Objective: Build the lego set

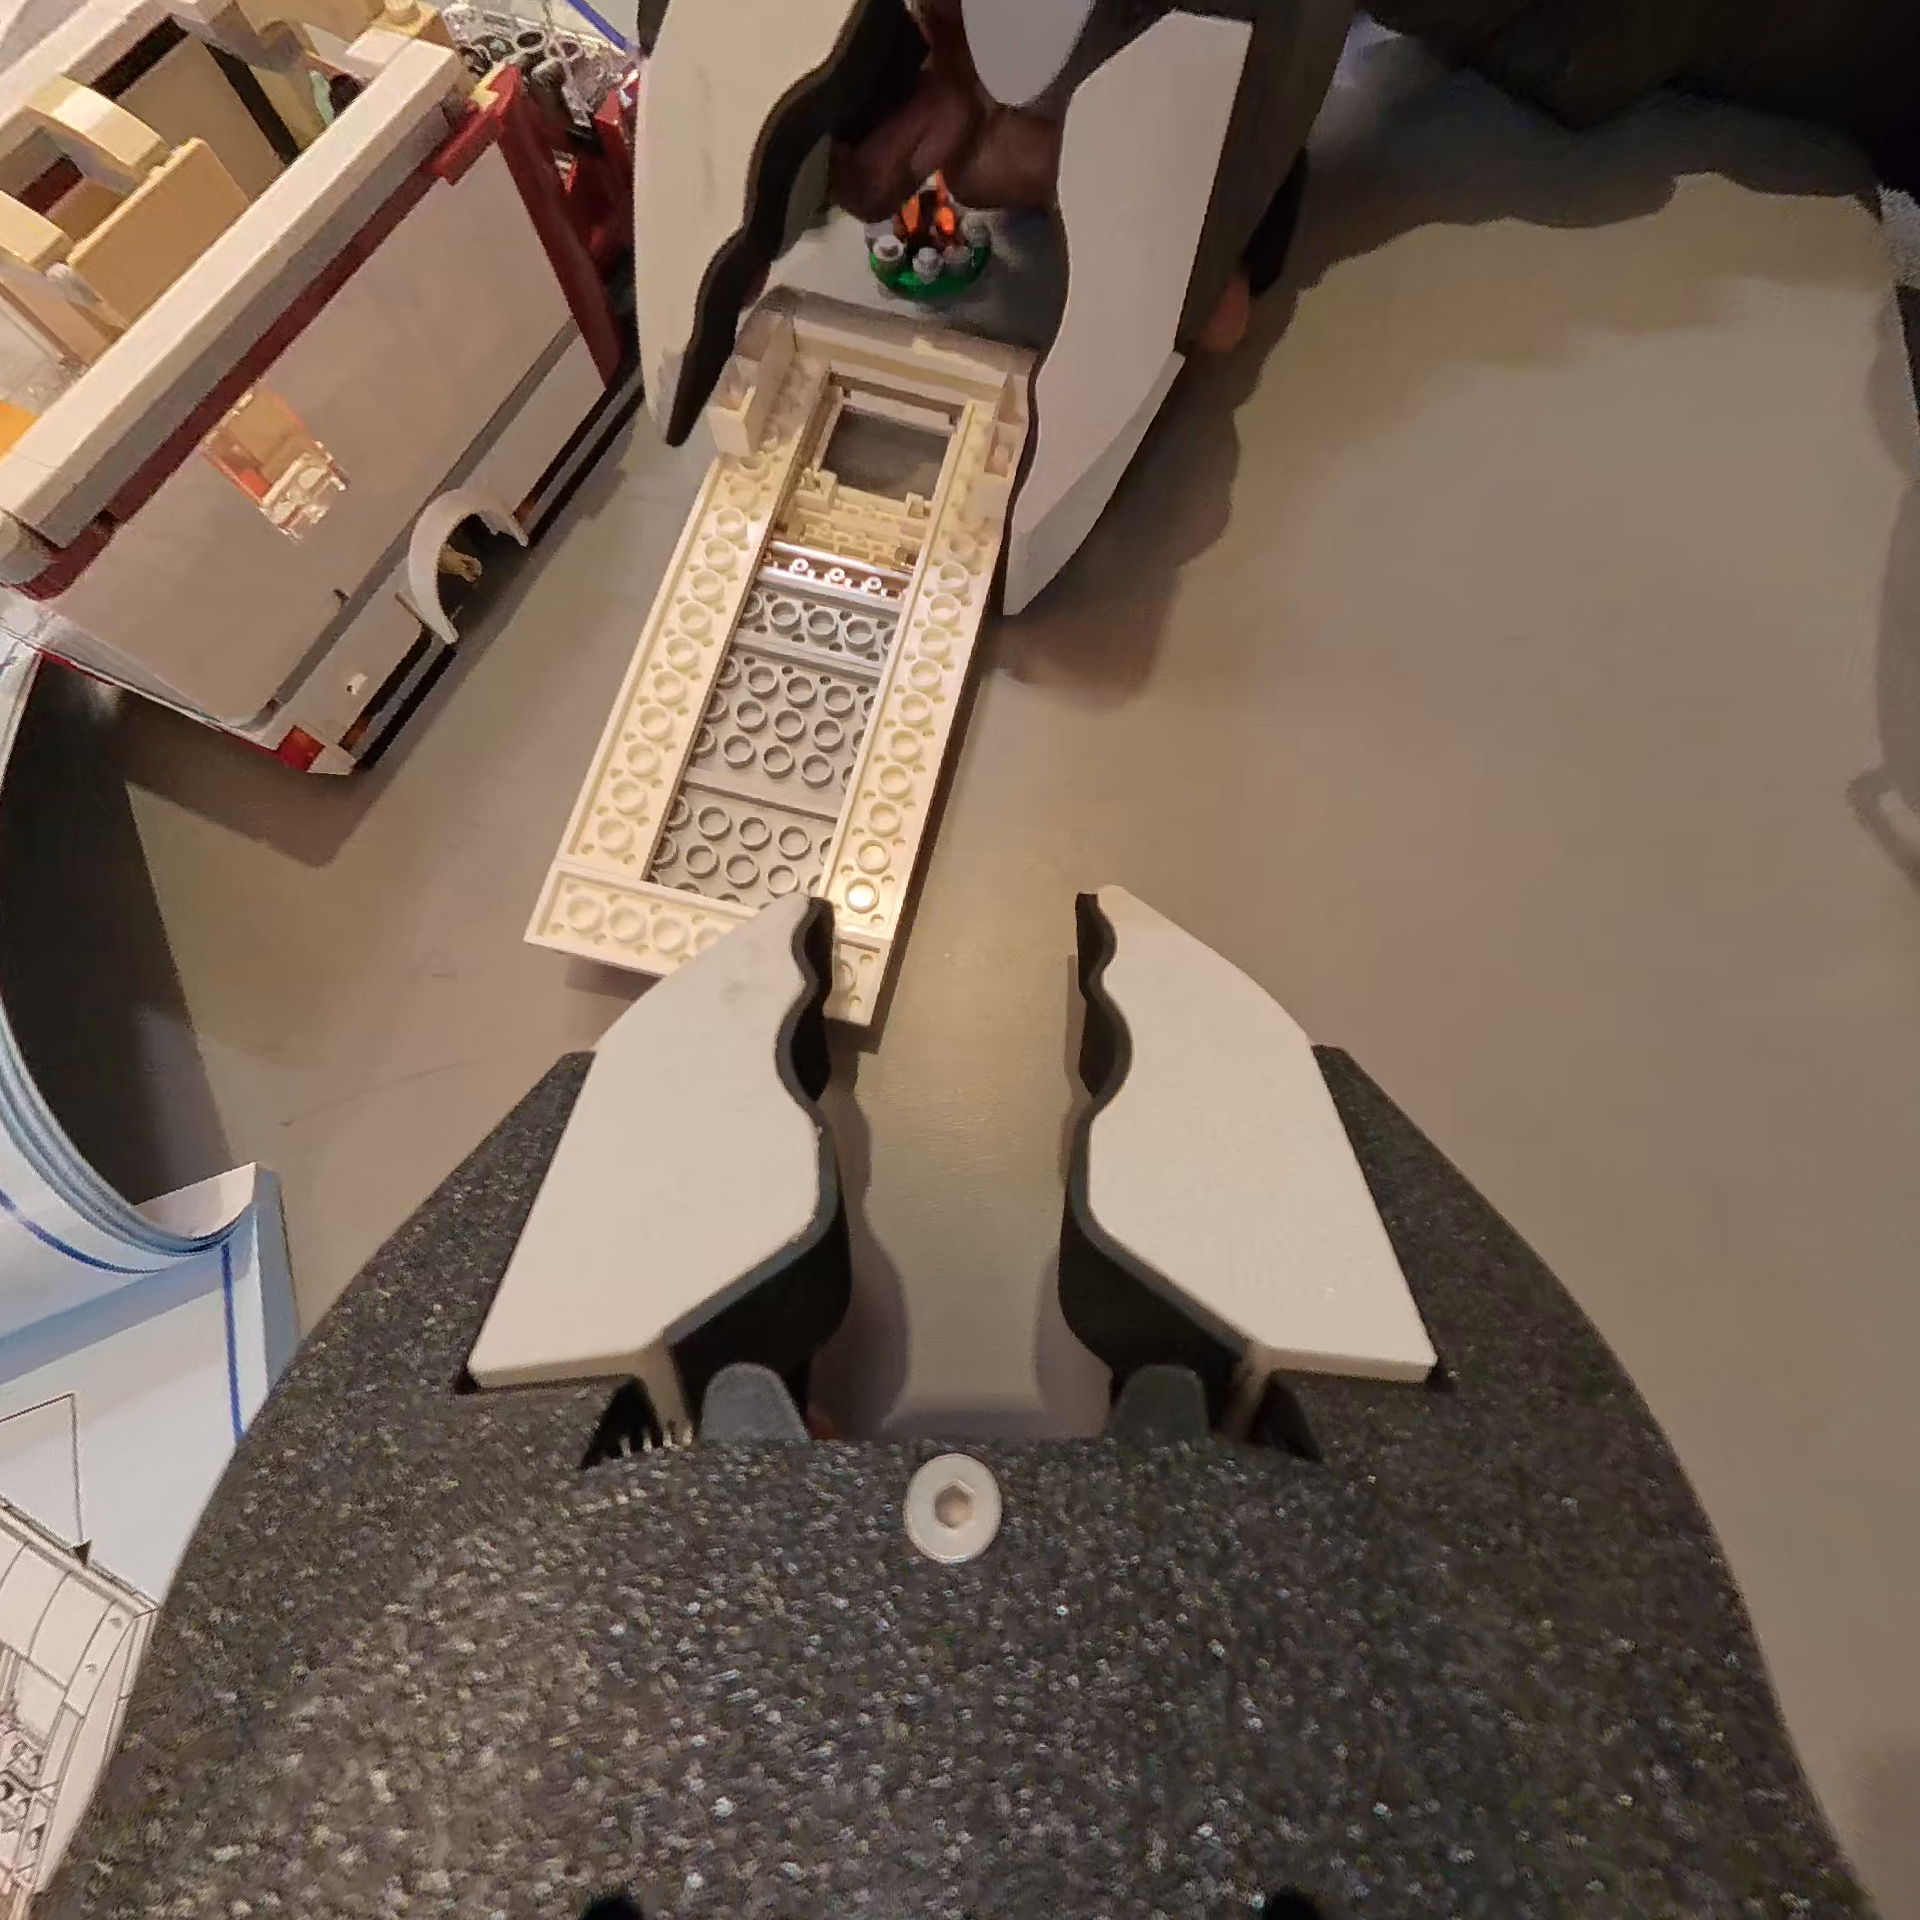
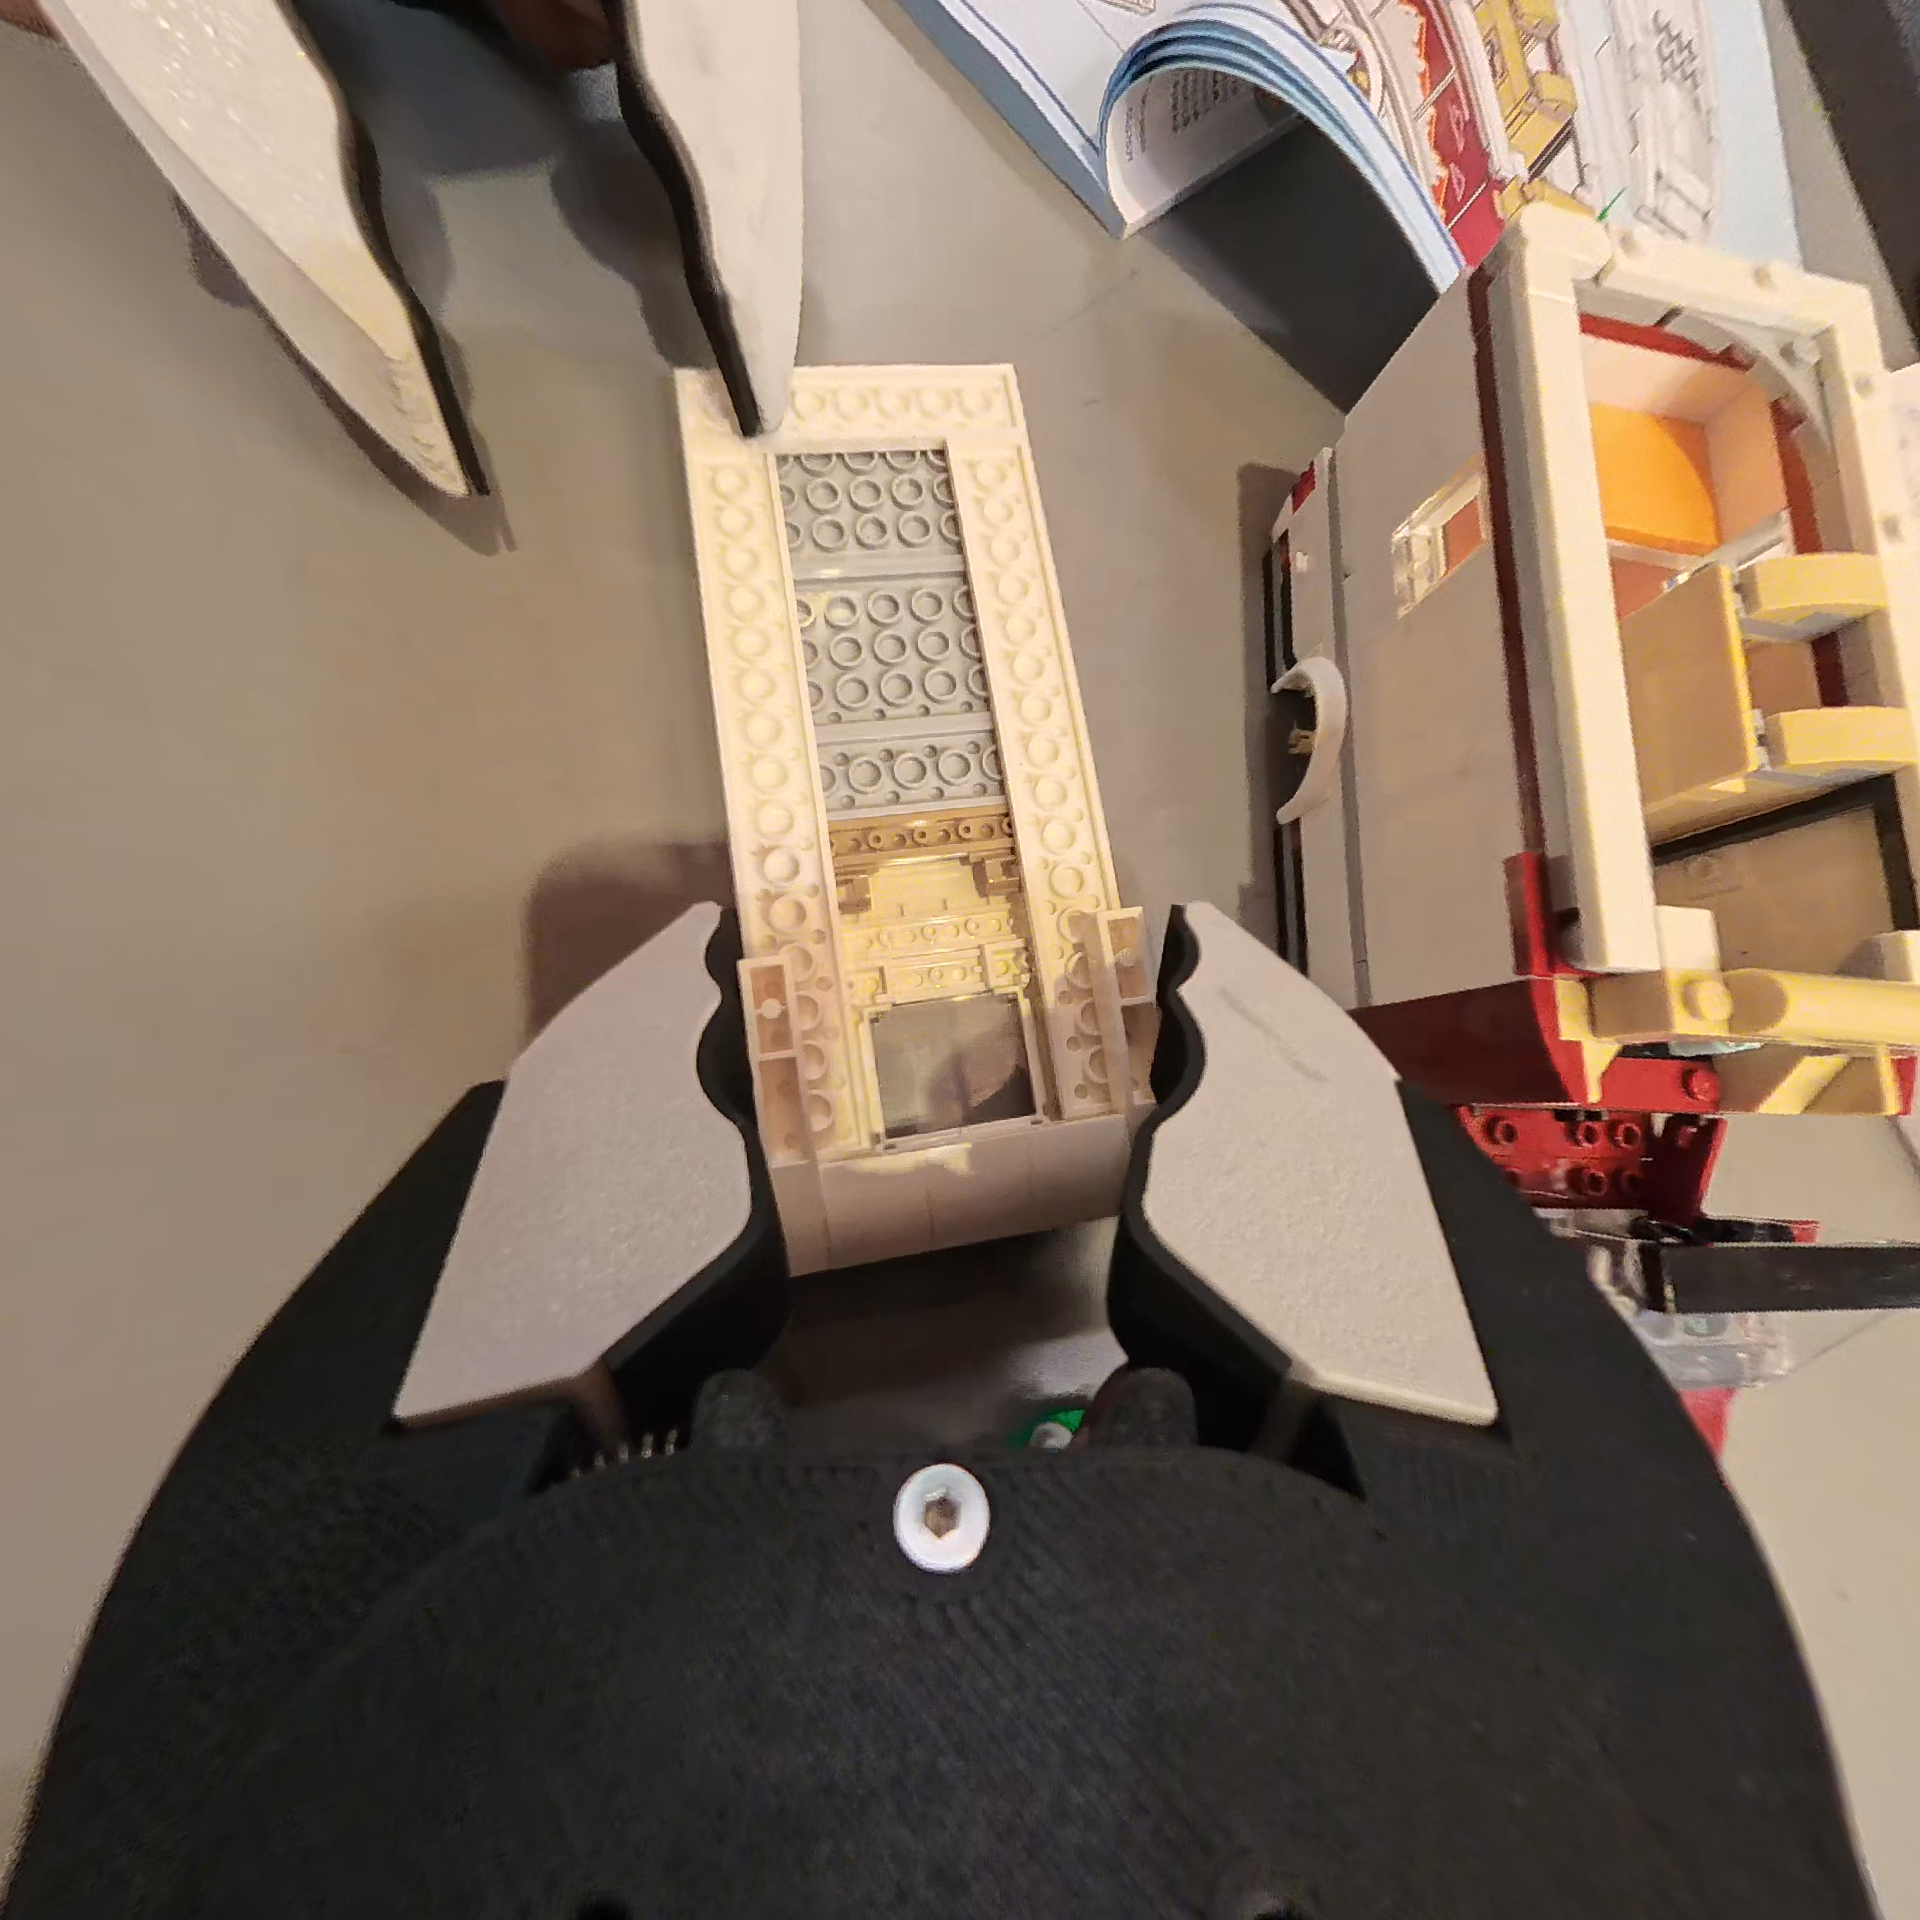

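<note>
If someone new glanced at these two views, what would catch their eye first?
A long cream and grey brick-built panel lying underside-up on the grey table between both grippers. The right gripper straddles its windowed end, fingers close along both sides, while the left gripper hangs open over the opposite corner, one fingertip above the cream edge. Beside it stands a larger red and cream brick model, with an open instruction booklet beyond.

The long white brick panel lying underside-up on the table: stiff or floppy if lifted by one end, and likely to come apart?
The white brick panel is probably stiff: it lies flat as one long frame around grey plates. It looks light, being thin plastic. It is built of many joined pieces, so lifting by the end between the right gripper fingers could stress the seams; the small side bricks may pop off.
</note>
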`<state>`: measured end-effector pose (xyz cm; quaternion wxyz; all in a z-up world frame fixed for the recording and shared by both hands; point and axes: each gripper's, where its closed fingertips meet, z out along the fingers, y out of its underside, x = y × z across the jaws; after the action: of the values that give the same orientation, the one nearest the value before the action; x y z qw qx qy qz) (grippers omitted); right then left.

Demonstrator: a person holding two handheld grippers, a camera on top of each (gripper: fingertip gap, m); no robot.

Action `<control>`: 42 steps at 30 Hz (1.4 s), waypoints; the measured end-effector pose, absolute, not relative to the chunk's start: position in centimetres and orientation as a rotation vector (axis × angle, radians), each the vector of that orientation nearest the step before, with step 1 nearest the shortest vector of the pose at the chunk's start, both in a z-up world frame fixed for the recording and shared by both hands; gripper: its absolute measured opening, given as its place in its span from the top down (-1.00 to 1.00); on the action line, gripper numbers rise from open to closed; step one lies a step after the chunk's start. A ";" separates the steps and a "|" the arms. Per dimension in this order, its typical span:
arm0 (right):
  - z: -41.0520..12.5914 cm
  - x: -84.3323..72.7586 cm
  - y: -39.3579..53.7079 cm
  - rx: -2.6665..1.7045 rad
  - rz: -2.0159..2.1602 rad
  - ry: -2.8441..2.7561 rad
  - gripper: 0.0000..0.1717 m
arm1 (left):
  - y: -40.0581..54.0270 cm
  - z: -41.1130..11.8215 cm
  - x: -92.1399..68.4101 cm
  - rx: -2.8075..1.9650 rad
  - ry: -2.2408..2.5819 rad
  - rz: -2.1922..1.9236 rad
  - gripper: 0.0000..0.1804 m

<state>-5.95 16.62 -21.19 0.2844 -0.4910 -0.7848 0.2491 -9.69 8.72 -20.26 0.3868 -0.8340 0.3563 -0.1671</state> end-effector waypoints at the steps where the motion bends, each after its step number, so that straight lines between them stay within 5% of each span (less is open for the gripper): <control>1: -21.0 -6.0 16.8 -1.282 0.636 -2.094 0.11 | 8.8 -20.2 -9.8 -2.121 0.899 -0.420 0.49; 17: -17.7 -7.0 16.2 -0.469 0.135 -1.877 0.13 | 11.9 -18.3 -14.9 -2.124 0.485 -0.336 0.32; 24: -16.6 -7.1 14.6 -0.407 0.200 -1.826 0.13 | 11.5 -19.3 -13.7 -2.147 0.588 -0.339 0.44; 30: -15.5 -7.1 13.1 -0.274 0.189 -1.754 0.49 | 11.9 -18.9 -14.6 -2.138 0.522 -0.328 0.42; 36: -16.3 -6.9 13.6 -0.341 0.204 -1.817 0.47 | 11.8 -19.2 -14.6 -2.148 0.545 -0.320 0.42; 42: -19.7 -5.6 16.7 -0.852 0.300 -2.136 0.31 | 11.7 -19.6 -15.4 -2.173 0.562 -0.268 0.42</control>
<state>-5.59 16.69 -19.69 0.4000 -0.3366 -0.8442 0.1185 -15.38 11.67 -19.64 0.4265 -0.8696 0.2248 -0.1071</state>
